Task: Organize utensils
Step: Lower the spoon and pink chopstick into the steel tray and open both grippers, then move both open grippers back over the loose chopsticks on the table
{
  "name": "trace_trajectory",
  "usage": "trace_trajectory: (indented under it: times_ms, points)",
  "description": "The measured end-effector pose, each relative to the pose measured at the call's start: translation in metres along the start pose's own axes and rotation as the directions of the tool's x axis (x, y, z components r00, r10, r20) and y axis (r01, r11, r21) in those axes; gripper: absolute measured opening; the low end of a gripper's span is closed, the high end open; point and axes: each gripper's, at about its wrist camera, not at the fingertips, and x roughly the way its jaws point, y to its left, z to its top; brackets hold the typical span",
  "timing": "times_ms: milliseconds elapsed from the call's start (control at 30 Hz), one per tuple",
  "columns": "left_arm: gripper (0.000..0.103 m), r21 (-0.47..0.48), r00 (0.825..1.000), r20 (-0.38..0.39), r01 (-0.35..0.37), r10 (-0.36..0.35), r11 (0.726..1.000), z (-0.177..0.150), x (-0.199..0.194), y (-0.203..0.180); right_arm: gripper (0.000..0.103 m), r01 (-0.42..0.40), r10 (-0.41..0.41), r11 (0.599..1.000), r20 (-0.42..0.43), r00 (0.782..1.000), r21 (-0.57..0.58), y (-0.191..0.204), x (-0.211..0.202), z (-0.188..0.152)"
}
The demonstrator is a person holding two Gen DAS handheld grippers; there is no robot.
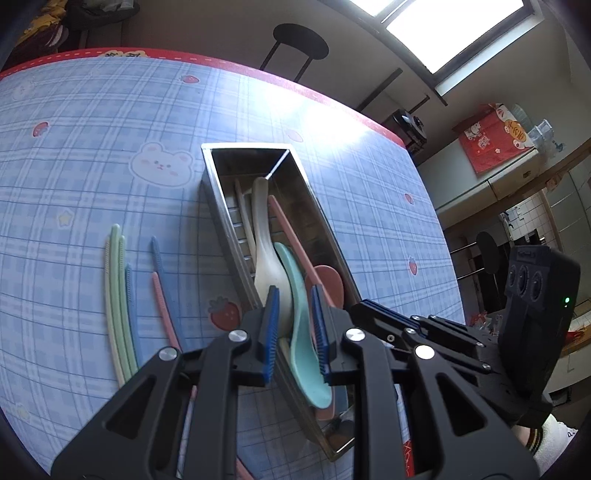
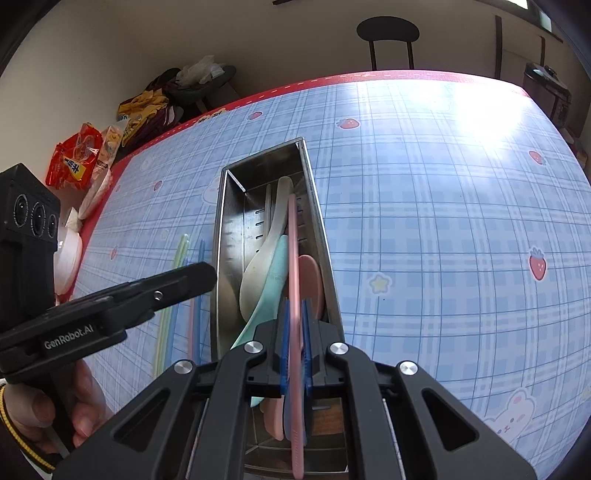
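A steel utensil box (image 1: 221, 206) (image 2: 317, 206) lies on the blue plaid tablecloth. It holds a white spoon (image 1: 264, 236) (image 2: 258, 266), a teal spoon (image 1: 301, 295) (image 2: 275, 277), a pink spoon (image 1: 330, 284) (image 2: 310, 280) and a pink chopstick (image 1: 291, 236). My left gripper (image 1: 293, 332) hovers over the box's near end, jaws apart around the teal spoon. My right gripper (image 2: 294, 343) is shut on a pink chopstick (image 2: 293, 258) that points into the box.
Loose green (image 1: 114, 295), blue (image 1: 157, 258) and pink (image 1: 162, 306) chopsticks lie on the cloth left of the box. Snack bags (image 2: 81, 155) and a white bowl (image 2: 68, 254) sit at the table's left edge. A black chair (image 2: 388, 33) stands beyond the far edge.
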Motion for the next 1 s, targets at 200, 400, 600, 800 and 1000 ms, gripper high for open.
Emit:
trace_trajectory:
  times_ms: [200,400,600,800,1000]
  points:
    - [0.021,-0.004,0.999,0.041,-0.024,0.024,1.000,-0.002,-0.034,0.022,0.027,0.012,-0.013,0.999,0.030,0.999,0.033,0.004,-0.016,-0.005]
    - [0.026,0.025,0.996,0.061,-0.066,0.064,0.997,-0.020,-0.068,0.048,0.031,0.016,-0.019,0.999,0.063,0.998,0.052,0.015,-0.033,-0.023]
    - [0.026,0.041,0.992,0.061,-0.111,0.109,0.993,-0.050,-0.095,0.074,0.031,0.007,-0.008,1.000,0.054,0.998,0.022,0.044,-0.032,-0.049]
    - [0.026,0.043,0.988,0.055,-0.144,0.142,0.989,-0.075,-0.113,0.095,0.029,-0.001,0.001,0.998,0.007,1.000,-0.058,0.080,-0.016,-0.062]
    - [0.026,0.016,0.987,0.061,-0.149,0.148,0.989,-0.089,-0.123,0.115,0.010,0.013,-0.020,0.994,-0.068,0.997,-0.107,0.110,0.010,-0.073]
